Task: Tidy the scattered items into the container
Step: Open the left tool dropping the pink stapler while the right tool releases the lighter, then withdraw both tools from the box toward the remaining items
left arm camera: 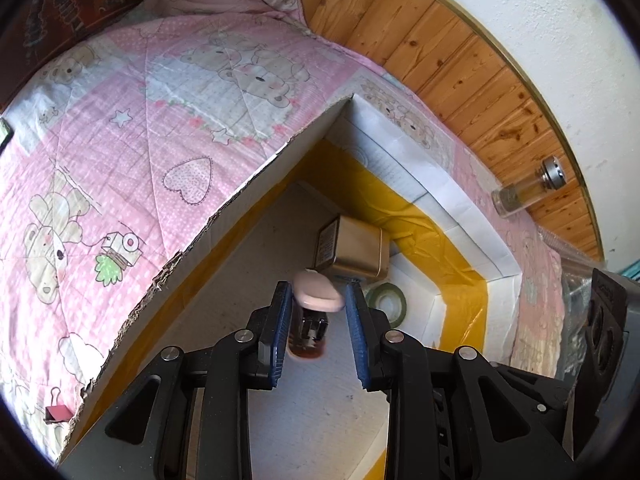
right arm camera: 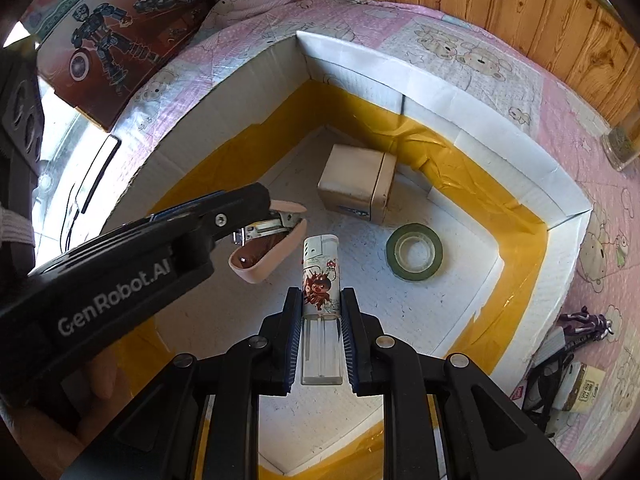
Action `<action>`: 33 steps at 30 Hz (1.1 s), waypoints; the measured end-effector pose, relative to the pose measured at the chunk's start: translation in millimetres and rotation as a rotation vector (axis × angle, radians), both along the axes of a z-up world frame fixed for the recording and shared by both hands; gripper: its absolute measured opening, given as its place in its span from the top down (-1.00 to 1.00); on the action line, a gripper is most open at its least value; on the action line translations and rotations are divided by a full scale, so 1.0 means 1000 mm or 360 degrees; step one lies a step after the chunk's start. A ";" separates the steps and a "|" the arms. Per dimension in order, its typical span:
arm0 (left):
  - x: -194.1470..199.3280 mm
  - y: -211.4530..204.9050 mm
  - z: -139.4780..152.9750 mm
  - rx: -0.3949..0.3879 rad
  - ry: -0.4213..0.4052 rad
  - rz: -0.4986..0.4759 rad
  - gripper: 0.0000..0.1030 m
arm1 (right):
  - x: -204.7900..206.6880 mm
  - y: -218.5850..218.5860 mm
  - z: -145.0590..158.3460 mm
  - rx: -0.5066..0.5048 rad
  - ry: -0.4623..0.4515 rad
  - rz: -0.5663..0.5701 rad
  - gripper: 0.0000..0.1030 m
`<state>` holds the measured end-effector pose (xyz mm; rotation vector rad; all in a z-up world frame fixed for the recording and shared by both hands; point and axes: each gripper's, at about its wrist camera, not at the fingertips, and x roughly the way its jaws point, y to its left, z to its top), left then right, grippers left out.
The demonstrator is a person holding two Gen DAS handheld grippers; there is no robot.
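Note:
The container is a cardboard box with white walls and yellow tape inside, lying on a pink quilt. In it are a beige square box and a green tape roll. My left gripper is inside the box with a pink stapler between its jaws, which stand apart; the stapler hangs open below them. My right gripper is shut on a white lighter with a cartoon print, held above the box floor.
A glass jar with a metal lid lies by the wooden wall panel. A red binder clip sits on the quilt left of the box. Small items lie on the quilt right of it. A robot-print carton is behind.

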<state>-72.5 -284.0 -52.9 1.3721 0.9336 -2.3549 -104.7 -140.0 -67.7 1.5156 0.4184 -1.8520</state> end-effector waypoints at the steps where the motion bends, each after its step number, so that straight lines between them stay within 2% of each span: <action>1: 0.001 -0.001 0.001 0.0004 0.0003 0.0010 0.33 | -0.002 0.001 -0.002 0.0003 -0.0002 -0.0015 0.56; 4: 0.004 -0.004 0.007 -0.0002 0.0017 0.0034 0.20 | -0.002 0.008 -0.002 -0.0015 -0.0016 -0.0038 0.56; 9: 0.007 -0.003 0.020 0.0026 0.0072 0.0044 0.19 | 0.003 0.025 0.009 -0.0067 -0.0020 -0.0064 0.56; 14: 0.011 0.000 0.033 0.0043 0.0121 0.0046 0.19 | 0.020 0.042 0.026 -0.0172 -0.0049 -0.0004 0.39; 16: 0.013 0.001 0.038 0.0046 0.0137 0.0054 0.19 | 0.030 0.049 0.034 -0.0216 -0.0034 0.0039 0.32; 23: 0.027 0.018 0.067 0.0040 0.0240 0.0063 0.18 | 0.057 0.076 0.071 -0.0402 0.0043 0.0098 0.32; 28: 0.040 0.047 0.100 -0.0028 0.0376 -0.0016 0.15 | 0.070 0.105 0.104 -0.0565 0.0090 0.0094 0.32; 33: 0.052 0.091 0.123 -0.0001 0.0496 -0.0218 0.14 | 0.083 0.141 0.120 -0.0694 0.0136 0.0044 0.32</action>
